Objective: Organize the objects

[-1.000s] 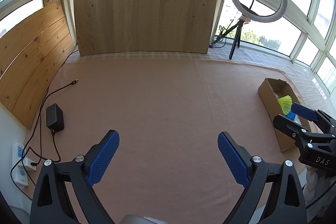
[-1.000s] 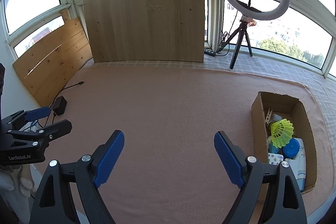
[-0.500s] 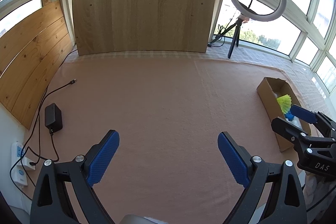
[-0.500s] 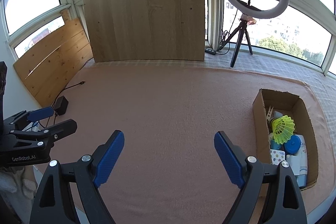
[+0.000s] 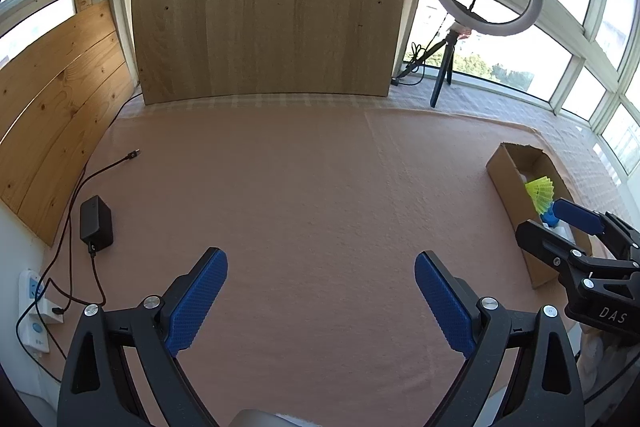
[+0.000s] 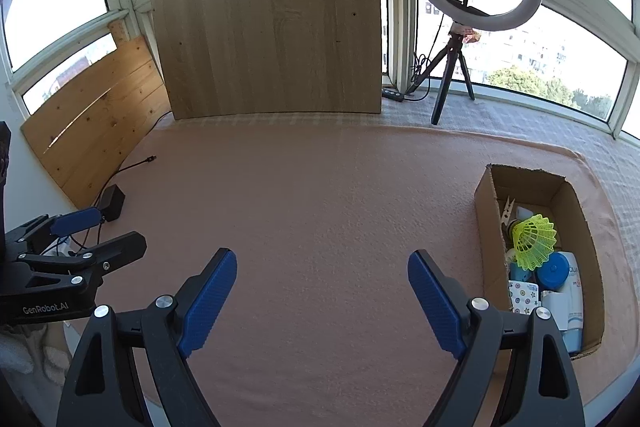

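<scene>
Your left gripper (image 5: pixel 321 299) and right gripper (image 6: pixel 322 301) both hang spread wide and empty over the bare pink felt mat (image 6: pixel 320 195). The task's things already lie in the open brown cardboard box (image 6: pixel 484 227) at the right: a yellow-green plastic shuttlecock (image 6: pixel 534 241), a round blue cap (image 6: pixel 553 267), a white bottle (image 6: pixel 570 303). If you swing the right gripper outward, you could clip the box wall and tip it. Since a second ago, both views have barely drifted and nothing has moved.

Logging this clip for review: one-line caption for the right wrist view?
Open right claw hovers over the pink mat; cardboard box at right holds a yellow shuttlecock.
</scene>
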`<state>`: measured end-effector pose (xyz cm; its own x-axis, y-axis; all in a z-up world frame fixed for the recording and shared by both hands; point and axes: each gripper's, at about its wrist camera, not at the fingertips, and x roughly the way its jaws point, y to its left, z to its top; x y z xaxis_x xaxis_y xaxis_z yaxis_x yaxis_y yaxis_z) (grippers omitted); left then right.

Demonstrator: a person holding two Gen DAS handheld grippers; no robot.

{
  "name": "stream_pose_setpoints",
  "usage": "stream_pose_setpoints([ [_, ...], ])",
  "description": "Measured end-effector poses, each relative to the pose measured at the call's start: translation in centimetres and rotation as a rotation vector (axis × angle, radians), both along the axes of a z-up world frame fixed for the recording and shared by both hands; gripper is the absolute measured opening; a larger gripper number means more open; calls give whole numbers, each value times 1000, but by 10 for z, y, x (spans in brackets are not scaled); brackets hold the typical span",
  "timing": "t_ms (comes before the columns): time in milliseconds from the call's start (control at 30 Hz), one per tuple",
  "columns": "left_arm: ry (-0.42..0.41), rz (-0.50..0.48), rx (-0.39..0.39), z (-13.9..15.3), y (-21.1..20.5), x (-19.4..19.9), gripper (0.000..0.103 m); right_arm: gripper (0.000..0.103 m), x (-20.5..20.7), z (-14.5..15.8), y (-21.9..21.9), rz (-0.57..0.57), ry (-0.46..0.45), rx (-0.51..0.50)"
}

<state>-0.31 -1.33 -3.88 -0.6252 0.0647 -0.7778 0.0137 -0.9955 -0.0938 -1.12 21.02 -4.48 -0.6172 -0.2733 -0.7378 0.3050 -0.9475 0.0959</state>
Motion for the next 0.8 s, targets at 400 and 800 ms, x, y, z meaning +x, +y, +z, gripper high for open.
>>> stream_pose_setpoints([
  [400, -1, 1, -5, -1, 1, 0, 97, 85, -1, -3, 1, 3, -8, 1],
  [800, -1, 10, -7, 0, -1, 3, 97, 85, 1, -4, 1, 1, -9, -2],
])
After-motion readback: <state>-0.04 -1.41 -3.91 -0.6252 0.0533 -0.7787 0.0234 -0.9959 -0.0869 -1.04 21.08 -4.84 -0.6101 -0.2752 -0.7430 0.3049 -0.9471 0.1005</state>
